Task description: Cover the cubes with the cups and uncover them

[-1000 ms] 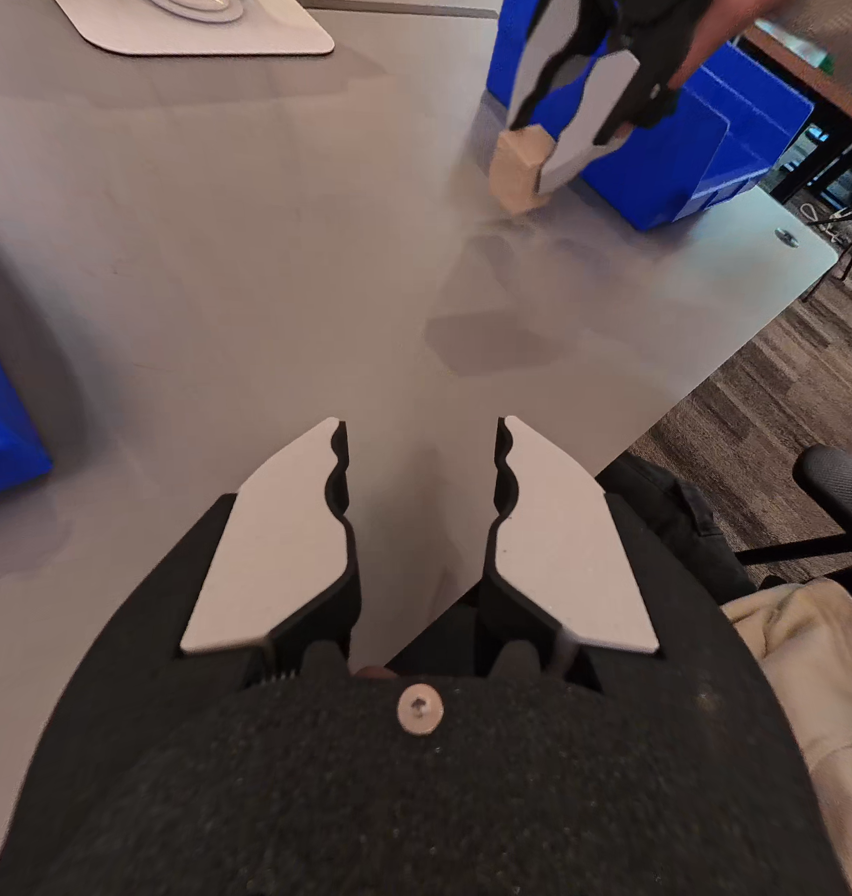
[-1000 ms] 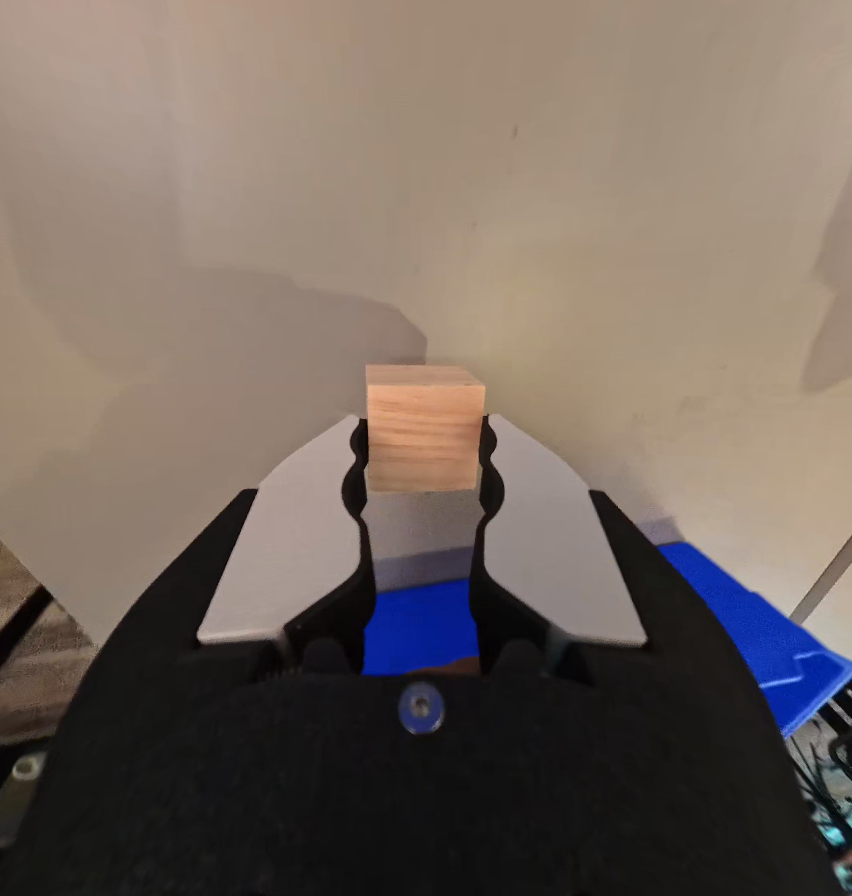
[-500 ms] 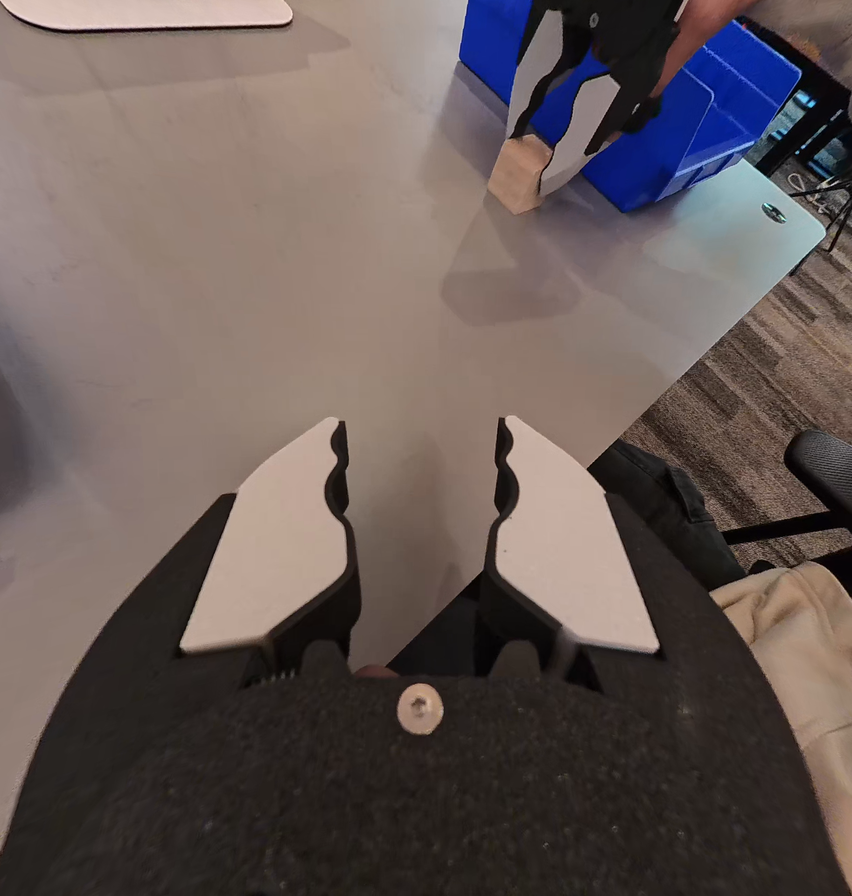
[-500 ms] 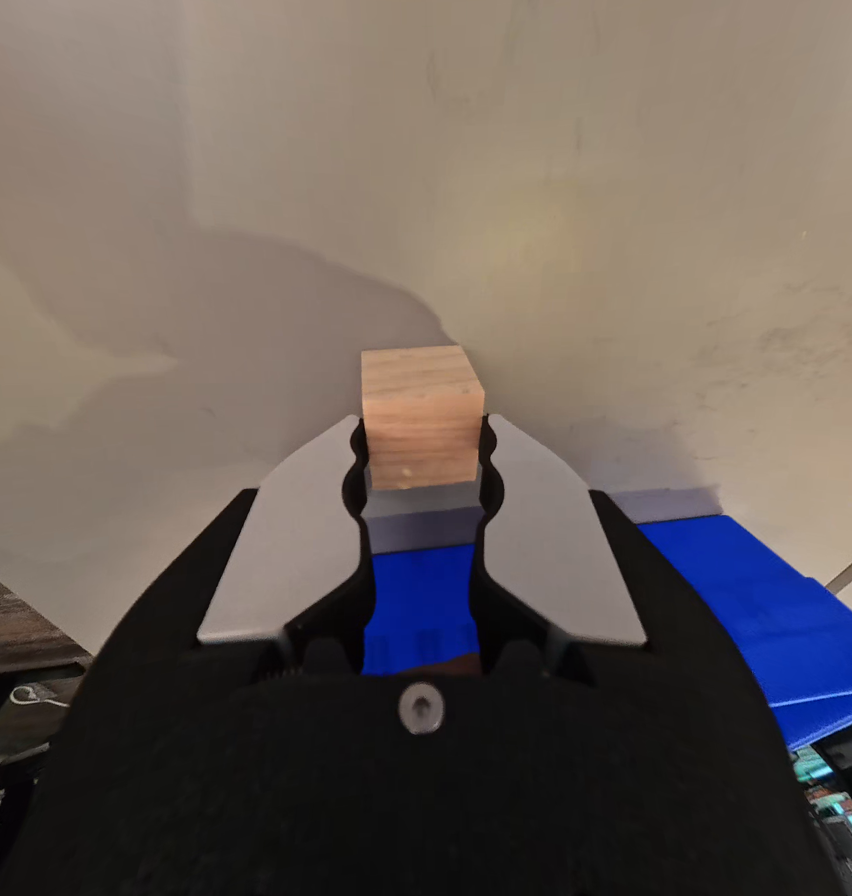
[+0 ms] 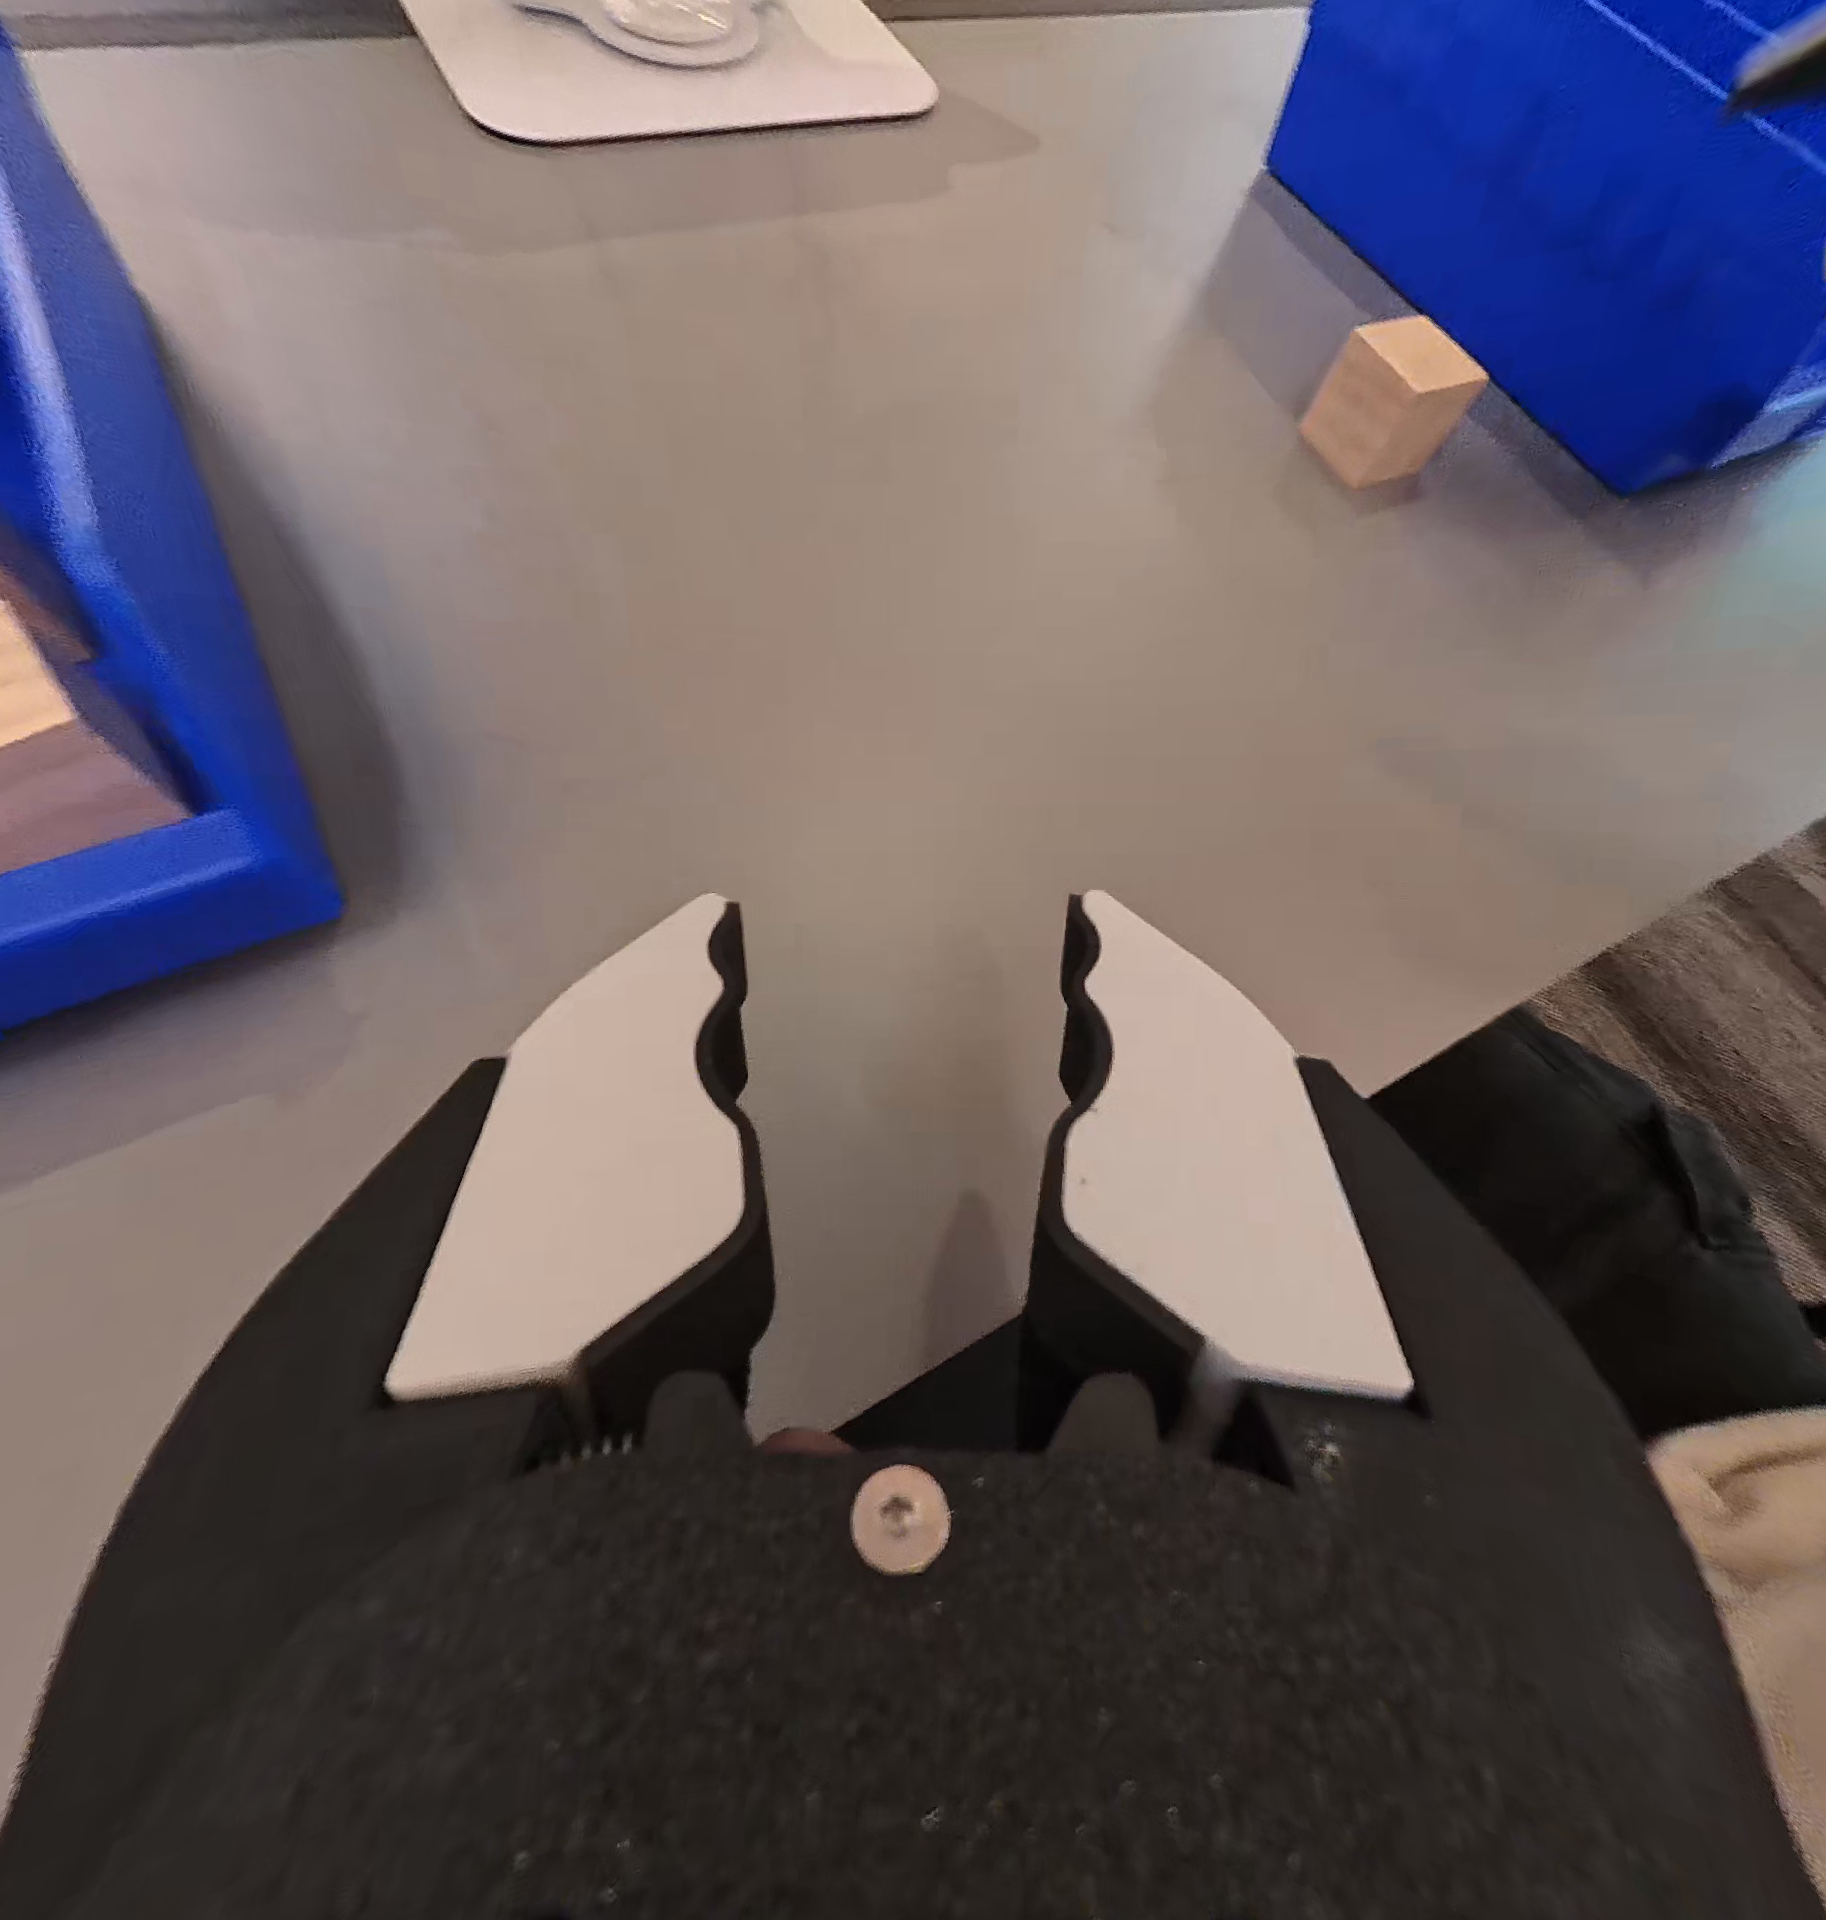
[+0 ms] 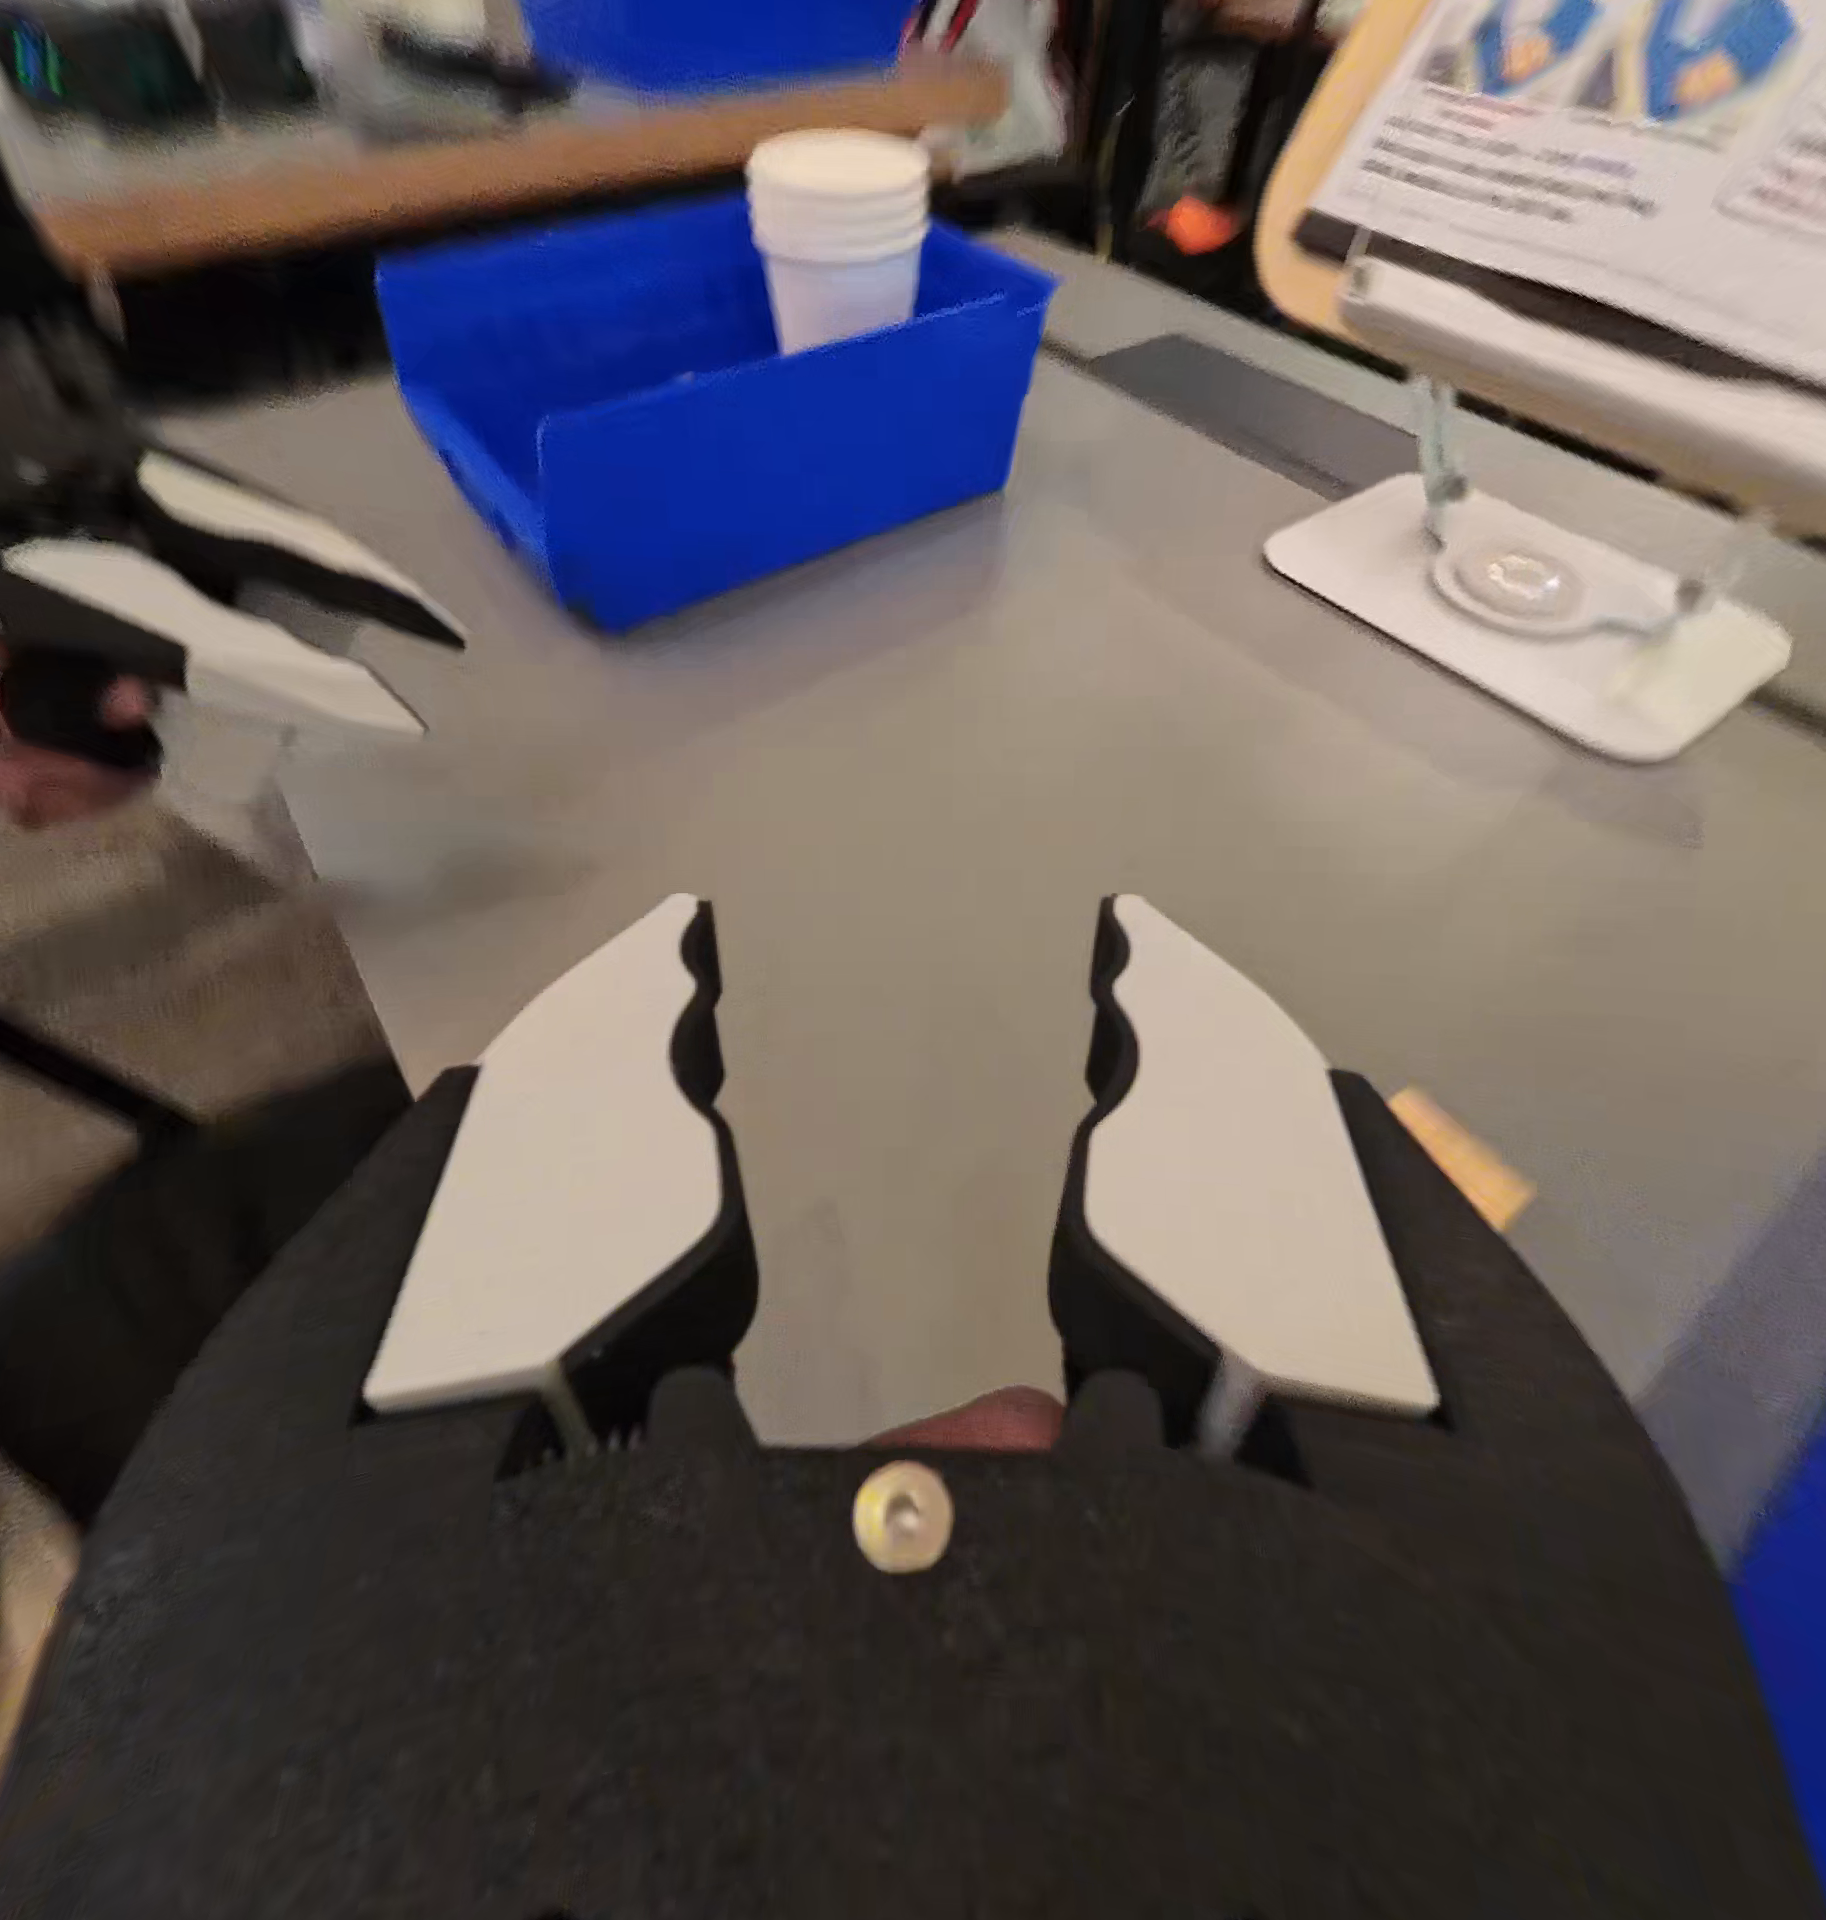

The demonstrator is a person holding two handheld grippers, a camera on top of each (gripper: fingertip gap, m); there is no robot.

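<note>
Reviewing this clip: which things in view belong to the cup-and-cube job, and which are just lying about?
Job:
wooden cube on the table
stack of white cups in a blue bin
left gripper, open
right gripper, open

Lying about:
tablet stand
second blue bin by the cube

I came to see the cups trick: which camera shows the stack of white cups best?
The right wrist view. There the stack of white cups stands upright in the far blue bin, a little blurred but whole above the bin's wall. The left wrist view shows no cups, only blue bins and a wooden cube on the table.
</note>
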